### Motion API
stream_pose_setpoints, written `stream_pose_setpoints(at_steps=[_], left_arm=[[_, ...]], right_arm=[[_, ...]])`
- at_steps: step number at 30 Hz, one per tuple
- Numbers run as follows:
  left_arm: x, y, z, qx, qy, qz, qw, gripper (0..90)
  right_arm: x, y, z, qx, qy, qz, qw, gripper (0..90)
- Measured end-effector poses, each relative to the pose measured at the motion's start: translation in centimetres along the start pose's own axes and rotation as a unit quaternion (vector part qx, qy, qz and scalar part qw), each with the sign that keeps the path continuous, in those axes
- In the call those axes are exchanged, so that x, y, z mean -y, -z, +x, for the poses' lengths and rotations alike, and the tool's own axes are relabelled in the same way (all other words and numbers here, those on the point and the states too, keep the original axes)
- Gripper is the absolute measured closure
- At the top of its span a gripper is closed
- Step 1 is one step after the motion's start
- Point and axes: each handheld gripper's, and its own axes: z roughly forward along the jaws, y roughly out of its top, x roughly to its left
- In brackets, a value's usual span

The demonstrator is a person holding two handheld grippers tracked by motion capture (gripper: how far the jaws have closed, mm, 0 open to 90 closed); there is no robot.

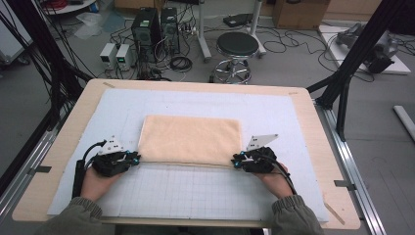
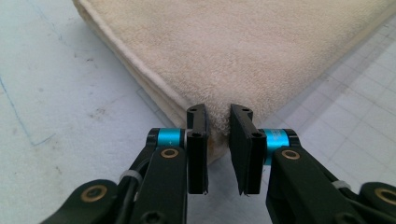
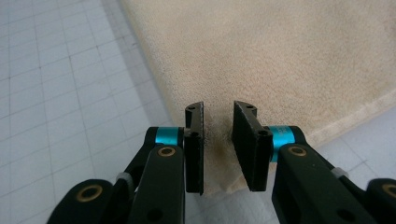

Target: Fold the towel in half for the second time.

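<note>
A folded beige towel (image 1: 191, 137) lies flat on the white gridded mat (image 1: 195, 191), long side across the table. My left gripper (image 1: 136, 157) sits at the towel's near left corner. In the left gripper view that corner of the towel (image 2: 243, 46) bunches up between the two black jaws of the left gripper (image 2: 218, 114), which press on it. My right gripper (image 1: 236, 160) is at the near right corner. In the right gripper view the towel (image 3: 280, 56) is pinched the same way in the right gripper (image 3: 218, 109). Both hands rest low on the mat.
The mat covers most of a wooden tabletop (image 1: 73, 127). Beyond the far edge stand a black stool (image 1: 237, 46), computer towers (image 1: 147, 27) and loose cables on the floor. Black frame posts (image 1: 352, 58) rise at the right and left sides.
</note>
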Motion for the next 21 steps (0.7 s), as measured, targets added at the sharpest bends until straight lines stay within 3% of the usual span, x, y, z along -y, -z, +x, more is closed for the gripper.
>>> stream_pose_setpoints(at_steps=[9,19,21], left_arm=[[0.0,0.7,0.0,0.001,0.015,-0.020,0.9997,67.8],[-0.5,1.3,-0.4,0.019,0.023,-0.037,0.9989,50.9],[-0.6,1.4,-0.5,0.018,0.022,-0.038,0.9989,46.3]], right_arm=[[0.0,0.8,0.0,0.011,-0.019,-0.027,0.9994,59.3],[0.0,1.6,0.1,0.039,-0.048,-0.055,0.9965,31.0],[0.0,1.8,0.2,0.042,-0.052,-0.058,0.9961,29.0]])
